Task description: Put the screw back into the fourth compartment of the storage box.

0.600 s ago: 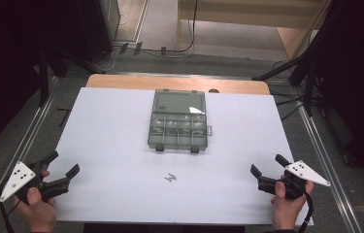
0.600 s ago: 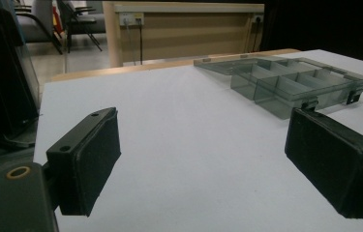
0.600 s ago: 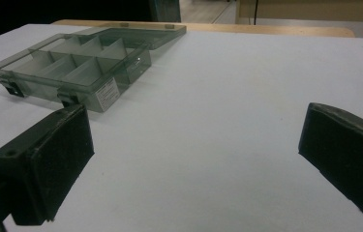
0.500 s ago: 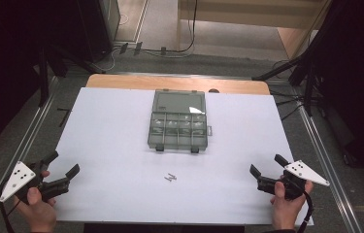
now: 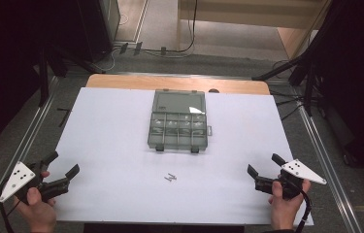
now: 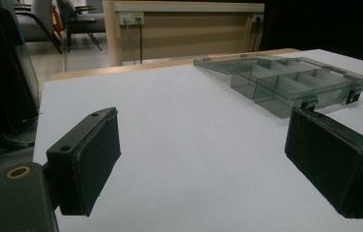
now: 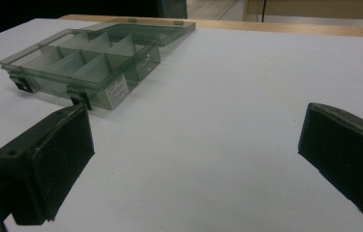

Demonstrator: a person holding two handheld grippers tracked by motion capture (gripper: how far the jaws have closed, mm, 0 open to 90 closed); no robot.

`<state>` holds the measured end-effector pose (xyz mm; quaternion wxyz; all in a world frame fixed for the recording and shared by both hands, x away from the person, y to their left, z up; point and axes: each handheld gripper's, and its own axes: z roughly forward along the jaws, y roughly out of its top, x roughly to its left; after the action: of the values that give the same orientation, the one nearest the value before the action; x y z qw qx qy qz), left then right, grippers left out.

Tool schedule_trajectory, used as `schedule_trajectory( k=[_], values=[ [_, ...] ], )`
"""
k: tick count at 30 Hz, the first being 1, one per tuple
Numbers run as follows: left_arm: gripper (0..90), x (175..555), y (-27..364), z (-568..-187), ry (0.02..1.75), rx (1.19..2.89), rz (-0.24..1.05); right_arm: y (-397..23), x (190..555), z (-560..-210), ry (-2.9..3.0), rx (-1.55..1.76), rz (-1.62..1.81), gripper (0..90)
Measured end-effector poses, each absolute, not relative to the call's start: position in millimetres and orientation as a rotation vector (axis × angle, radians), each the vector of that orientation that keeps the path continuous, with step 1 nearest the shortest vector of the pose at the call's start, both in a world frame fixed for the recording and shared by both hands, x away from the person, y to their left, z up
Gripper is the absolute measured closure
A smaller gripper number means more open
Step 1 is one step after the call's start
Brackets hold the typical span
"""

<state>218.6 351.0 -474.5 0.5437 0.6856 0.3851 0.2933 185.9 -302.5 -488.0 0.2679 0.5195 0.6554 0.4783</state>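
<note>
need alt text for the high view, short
An open clear box with compartments sits mid-table on a white sheet, a few small screws lying in front of it. At the near edge a person's hands hold the left gripper and right gripper, jaws open and empty.

A lab or test room, white table [image 5: 121,145] on metal rails [image 5: 325,150], black stands [image 5: 306,73], cables [image 5: 189,29] on the floor, wall sockets [image 6: 130,18], dark curtains.

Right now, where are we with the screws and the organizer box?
Done: the smoky clear plastic compartment box lies open, lid flat behind it. In hand: nothing; left claw and right claw are open and empty at the table corners. Left: the small metal screws lie loose in front of the box.
</note>
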Motion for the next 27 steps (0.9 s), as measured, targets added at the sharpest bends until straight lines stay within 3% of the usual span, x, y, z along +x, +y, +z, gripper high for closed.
schedule_trajectory(
  k=[27],
  values=[
    [12.7,219.9,348.3,-475.7,0.909,1.639,0.693,-257.3,216.0,-462.3,1.925,1.303,1.362,2.7]
  ],
)
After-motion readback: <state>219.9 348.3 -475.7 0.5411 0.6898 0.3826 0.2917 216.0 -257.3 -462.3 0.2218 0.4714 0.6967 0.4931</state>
